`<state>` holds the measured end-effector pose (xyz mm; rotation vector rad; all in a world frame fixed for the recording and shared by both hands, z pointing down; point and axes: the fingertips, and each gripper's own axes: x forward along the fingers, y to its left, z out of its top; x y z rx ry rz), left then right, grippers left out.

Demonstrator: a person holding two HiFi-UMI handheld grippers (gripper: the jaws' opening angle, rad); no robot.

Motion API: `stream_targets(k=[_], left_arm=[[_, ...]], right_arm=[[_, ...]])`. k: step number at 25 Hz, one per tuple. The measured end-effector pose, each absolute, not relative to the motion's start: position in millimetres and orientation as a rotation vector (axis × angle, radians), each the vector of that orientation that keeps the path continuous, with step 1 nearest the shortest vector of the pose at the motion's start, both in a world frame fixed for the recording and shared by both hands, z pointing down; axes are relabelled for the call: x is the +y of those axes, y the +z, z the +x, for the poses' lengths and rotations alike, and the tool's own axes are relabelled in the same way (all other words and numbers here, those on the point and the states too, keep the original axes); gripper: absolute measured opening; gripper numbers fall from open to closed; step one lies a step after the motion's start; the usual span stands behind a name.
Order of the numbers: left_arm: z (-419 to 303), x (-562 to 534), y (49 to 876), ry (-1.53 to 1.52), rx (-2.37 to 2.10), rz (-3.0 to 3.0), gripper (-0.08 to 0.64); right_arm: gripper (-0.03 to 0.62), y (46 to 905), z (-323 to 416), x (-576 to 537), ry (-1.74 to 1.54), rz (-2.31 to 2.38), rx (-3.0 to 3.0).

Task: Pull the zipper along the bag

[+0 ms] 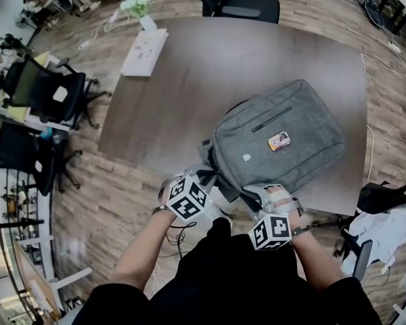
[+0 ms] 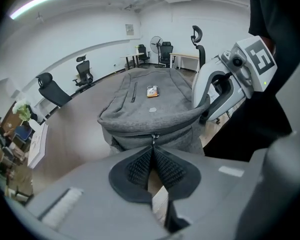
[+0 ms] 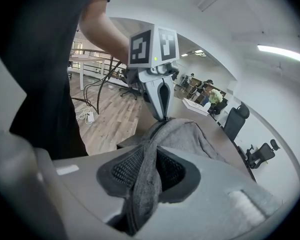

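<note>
The grey fabric backpack point(image 1: 284, 137) lay on the brown wooden table point(image 1: 189, 80), right of centre in the head view. The left gripper point(image 2: 153, 146) was pinched shut on the small metal zipper pull point(image 2: 153, 136) at the bag's near edge. The right gripper point(image 3: 149, 159) clamped a fold of the bag's fabric. The zipping looked only partly done, with track left on both sides.

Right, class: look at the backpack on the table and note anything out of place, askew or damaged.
Nothing damaged. The grey backpack lies askew at the table's near edge, and a small orange-and-white item sits on top; what it is cannot be told.
</note>
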<state>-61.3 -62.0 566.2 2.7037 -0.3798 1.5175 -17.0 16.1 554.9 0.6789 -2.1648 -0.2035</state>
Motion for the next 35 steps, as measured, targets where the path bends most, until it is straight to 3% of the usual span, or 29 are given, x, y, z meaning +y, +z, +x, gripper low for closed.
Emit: stream_targets(k=[12,15,19,24,25,27,35], left_arm=[[-39,-85,570,1.522,-0.265,2.737,0.026],[-27,-76,572,1.526,-0.269,2.738,0.023],[-20,-63,574,1.455,-0.259,2.713,0.022],[-3,-40,573,1.387,-0.182,2.712,0.021],[3,-34,573,1.379,-0.163,2.718,0.021],[12,-25,576,1.372,-0.144,2.725,0.021],[3,-38,584,1.44,-0.246,2.699,0.023]], right_arm=[[0.084,566,17,15,-0.272,0.628,-2.202],[0.096,572,30,17,-0.083,0.69,-2.246],[0.214,559,39,1,0.31,0.9,-2.348],[0.218,551,16,-20,0.455,0.988,-2.322],[0.211,556,14,-23,0.44,0.988,-2.273],[0.118,567,17,-22,0.392,0.983,-2.18],[0.06,569,22,-16,0.291,0.996,-2.11]])
